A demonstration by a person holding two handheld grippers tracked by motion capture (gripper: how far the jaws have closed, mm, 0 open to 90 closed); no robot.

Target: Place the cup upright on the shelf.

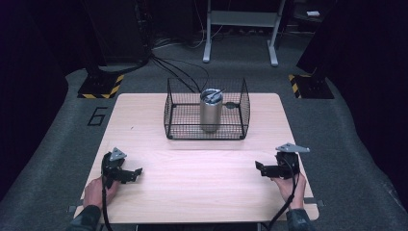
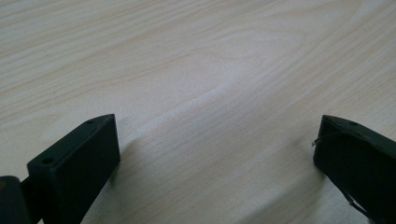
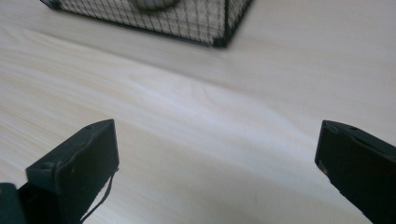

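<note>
Both hand-held grippers, left [image 1: 136, 173] and right [image 1: 260, 168], sit wide apart near the basket [image 1: 207, 131]; I'd approach the tumbler [image 1: 210, 111] from above, clearing the rim.

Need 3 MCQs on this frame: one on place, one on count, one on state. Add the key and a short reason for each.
1. Where does the steel tumbler stand?
A. inside the wire basket
B. on the bare table beside the basket
C. between one tool's jaws

2. How many tools rest on the table?
A. one
B. two
C. three

3. How do the left tool's jaws stand?
A. shut on the tumbler
B. shut on nothing
C. wide apart with bare wood between them

Key:
1 A, the high view shows the tumbler upright with the mesh walls all round it.
2 B, the left tool and the right tool each sit in a hand near the table's near edge.
3 C, the left gripper view shows both jaws far apart over plain wood.
</note>
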